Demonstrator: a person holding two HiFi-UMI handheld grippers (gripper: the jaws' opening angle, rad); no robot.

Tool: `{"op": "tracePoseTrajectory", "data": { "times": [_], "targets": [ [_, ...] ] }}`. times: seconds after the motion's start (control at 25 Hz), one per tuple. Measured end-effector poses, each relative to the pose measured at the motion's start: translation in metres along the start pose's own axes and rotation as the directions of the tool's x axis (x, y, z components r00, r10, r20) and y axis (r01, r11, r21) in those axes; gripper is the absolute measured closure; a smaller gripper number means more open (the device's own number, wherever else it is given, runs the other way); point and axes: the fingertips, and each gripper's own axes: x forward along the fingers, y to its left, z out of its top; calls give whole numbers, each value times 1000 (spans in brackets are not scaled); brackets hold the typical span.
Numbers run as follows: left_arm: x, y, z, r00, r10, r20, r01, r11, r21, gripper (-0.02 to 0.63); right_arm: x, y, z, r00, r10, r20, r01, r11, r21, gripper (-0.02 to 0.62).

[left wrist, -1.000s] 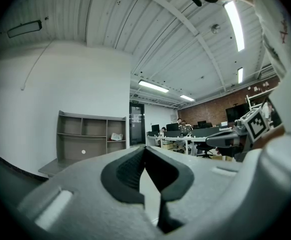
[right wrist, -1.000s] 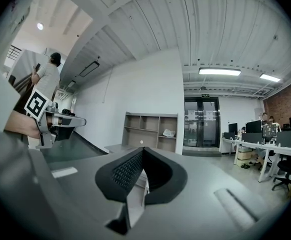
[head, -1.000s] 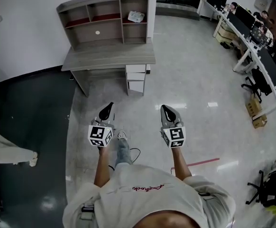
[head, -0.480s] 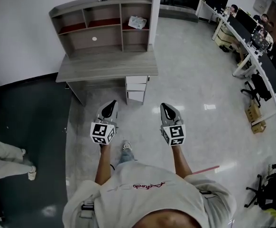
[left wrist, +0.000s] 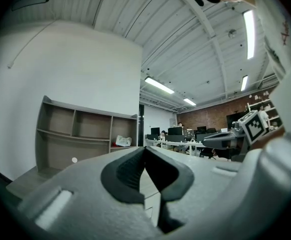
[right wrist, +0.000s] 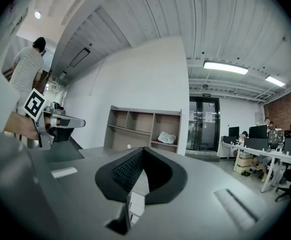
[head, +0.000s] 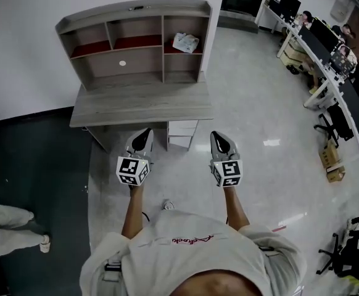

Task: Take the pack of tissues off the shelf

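White crinkly plastic pack of tissues (head: 185, 41) sits in top-right compartment of grey wood shelf unit (head: 167, 7), atop grey wood bench (head: 141, 102). L tool (head: 144, 134) & R tool (head: 218, 138): both closed, empty, side by side, tips near bench front edge, well apart from pack.

A grey wooden table (head: 139, 106) bearing a grey open shelf (head: 145, 60) stands against the white wall (head: 31, 5). The glossy pale floor (head: 259, 122) meets dark flooring (head: 31, 165) at left; white office desks (head: 327, 73) line the right.
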Motion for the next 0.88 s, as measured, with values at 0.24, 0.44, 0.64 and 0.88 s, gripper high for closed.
{"op": "tracePoseTrajectory", "data": {
  "times": [0.24,0.44,0.64,0.88],
  "targets": [
    [50,44,-7,999,-36,-13,36,999,-9,604,60,-16,1,999,-39,-6,39,999,13,589],
    [79,72,-7,998,-59,-10,59,998,-12,604,94,-20,-1,998,-57,-18,57,998,11,589],
    [96,84,-16,997,-75,-17,75,997,-21,604,110,-22,-13,997,-65,-46,66,998,16,589],
    [104,89,-27,996,-84,-36,83,996,-33,604,125,-22,-22,996,-62,-64,63,998,20,589]
  ]
}}
